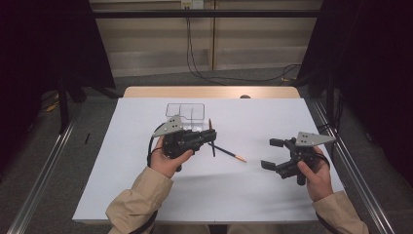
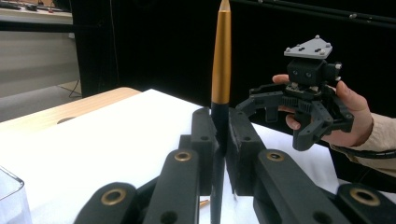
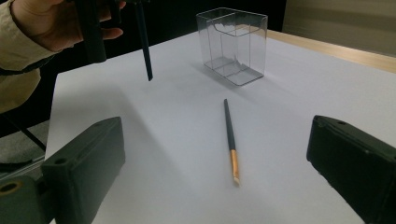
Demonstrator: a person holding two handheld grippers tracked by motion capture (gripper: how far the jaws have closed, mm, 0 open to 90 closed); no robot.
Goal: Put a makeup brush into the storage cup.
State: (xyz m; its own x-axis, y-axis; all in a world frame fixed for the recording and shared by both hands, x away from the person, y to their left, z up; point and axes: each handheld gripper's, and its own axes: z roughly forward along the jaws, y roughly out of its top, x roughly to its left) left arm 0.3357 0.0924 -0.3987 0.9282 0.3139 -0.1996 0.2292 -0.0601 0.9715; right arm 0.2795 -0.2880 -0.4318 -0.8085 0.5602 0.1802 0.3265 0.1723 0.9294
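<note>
My left gripper [image 1: 212,137] is shut on a dark pen with a gold end [image 2: 221,60], held upright above the white table top with its dark tip hanging free [image 3: 144,42]. A second dark pen with a gold end [image 1: 229,153] lies flat on the table between the two grippers [image 3: 229,135]. My right gripper [image 1: 271,153] is at the right, open, with nothing between its jaws [image 3: 215,140]; it faces the lying pen from a short distance. The right gripper also shows across the table in the left gripper view [image 2: 299,112].
A clear plastic box with a divider [image 1: 185,116] stands upright behind the left gripper [image 3: 233,44]. White sheet [image 1: 146,185] covers the table; a wooden edge [image 1: 209,92] runs along the far side. Cables lie on the floor beyond.
</note>
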